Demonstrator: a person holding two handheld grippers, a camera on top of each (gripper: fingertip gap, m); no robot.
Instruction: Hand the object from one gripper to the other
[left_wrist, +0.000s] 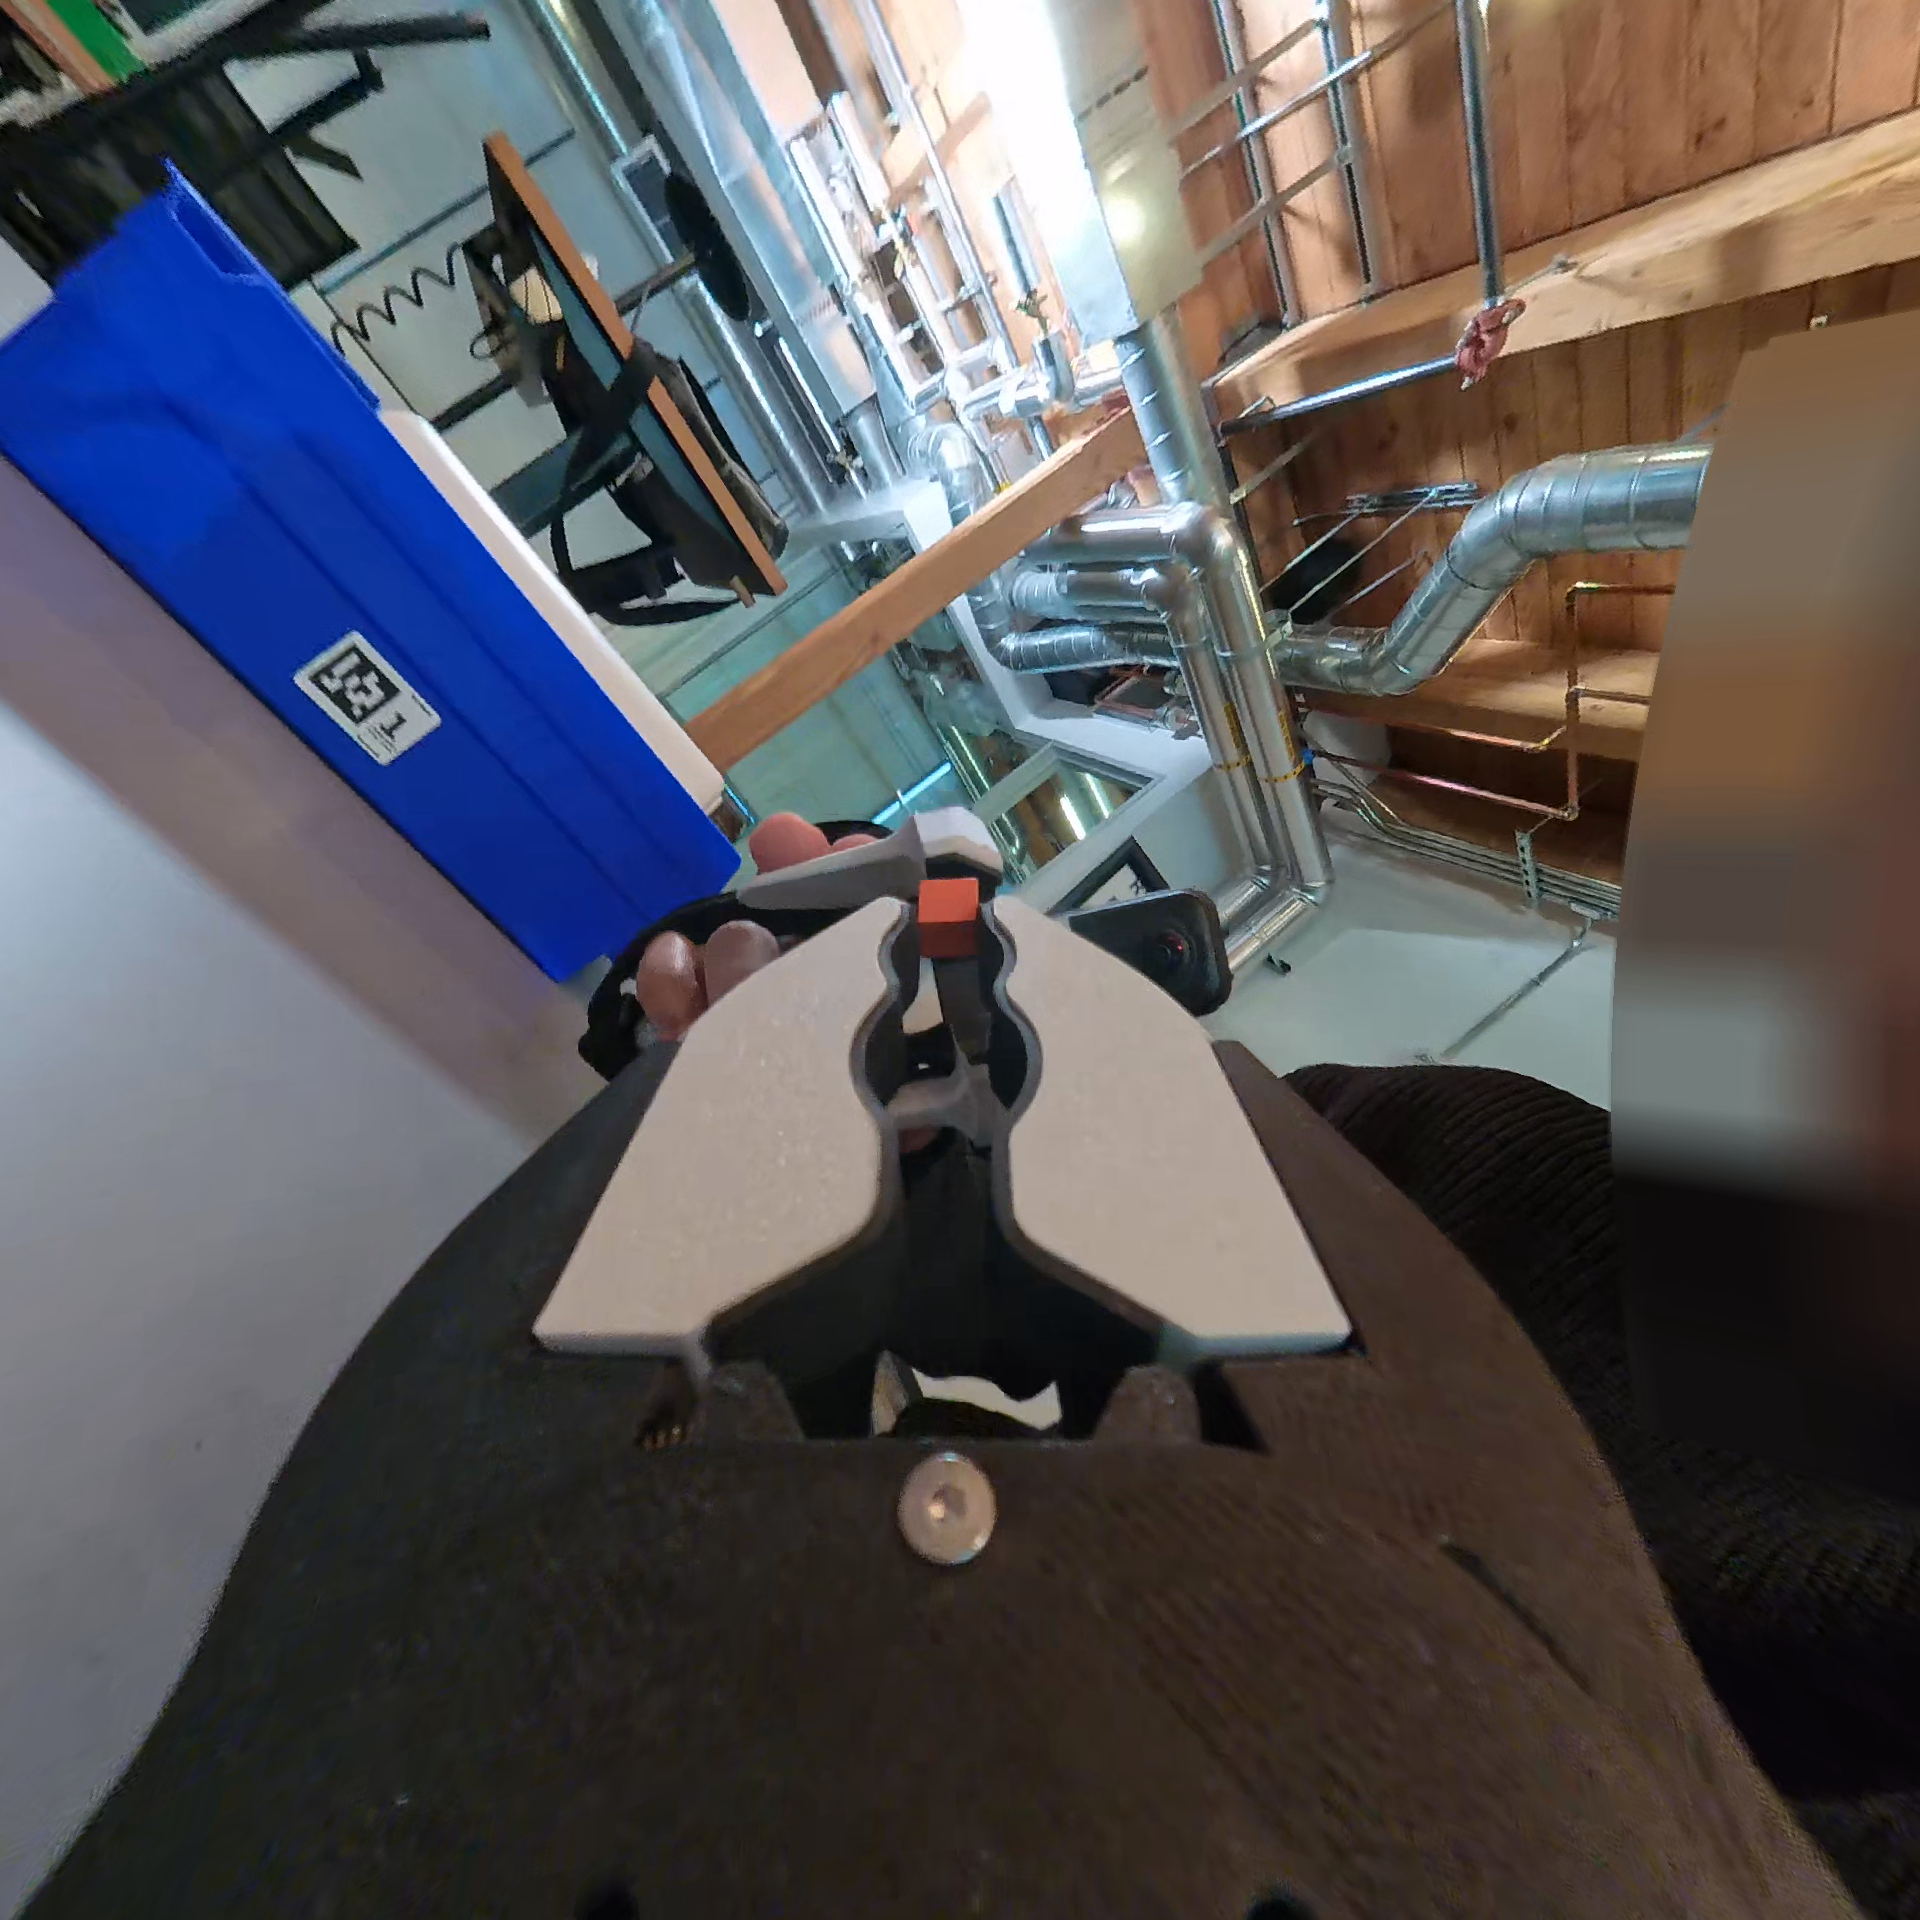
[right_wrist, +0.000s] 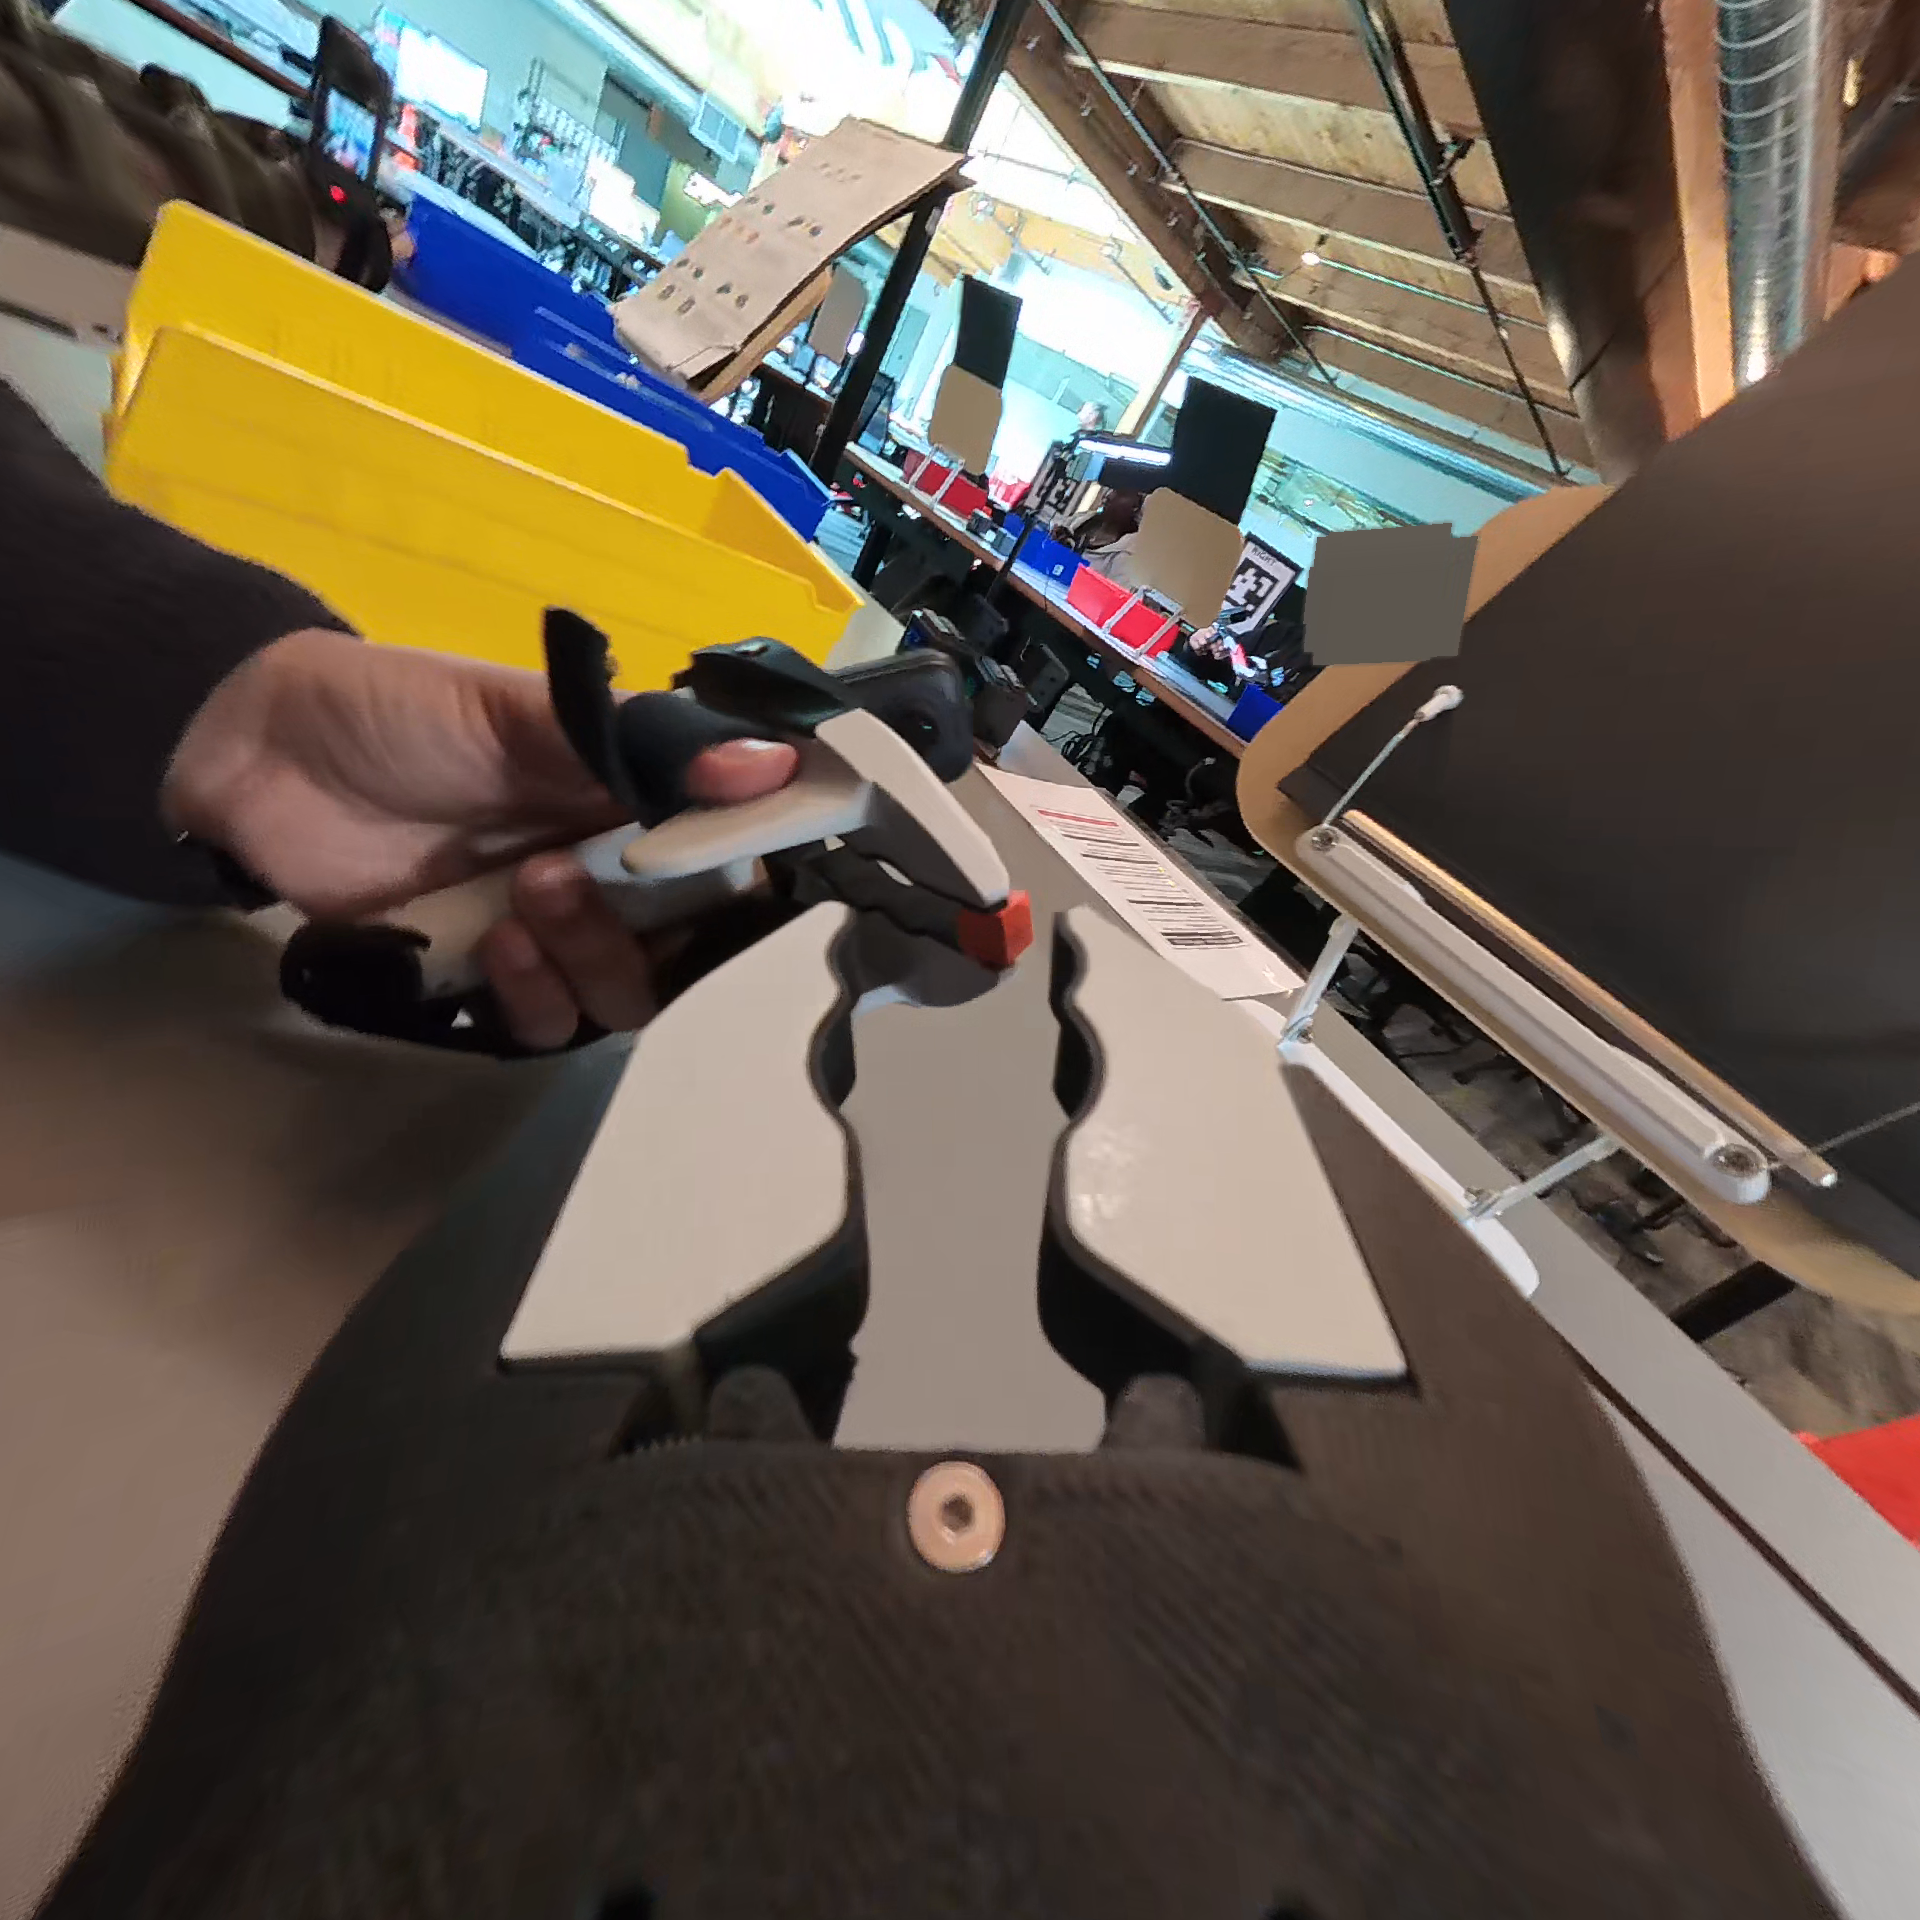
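A small orange-red cube (left_wrist: 948, 914) sits between the tips of my left gripper (left_wrist: 948, 935), which is shut on it. In the right wrist view the left gripper (right_wrist: 982, 920) comes in from the left in a person's hand (right_wrist: 395, 769) and holds the cube (right_wrist: 995, 928) at its tips. My right gripper (right_wrist: 951, 925) is open, with the cube in the gap between its fingertips, nearer the right one. In the left wrist view one of the right gripper's fingers (left_wrist: 862, 878) shows just beyond the cube, with the holding hand behind it.
A blue bin (left_wrist: 312, 582) stands on the white table (left_wrist: 156, 1143) to the left. In the right wrist view a yellow bin (right_wrist: 416, 488) and blue bins (right_wrist: 644, 384) lie beyond the hand. A barcode sheet (right_wrist: 1132, 873) lies ahead. A black panel (right_wrist: 1662, 727) overhangs the table's right edge. Left and right tips are no more than a few centimetres apart. Both grippers' tips are roughly 35 cm from the black panel (right_wrist: 1662, 727).
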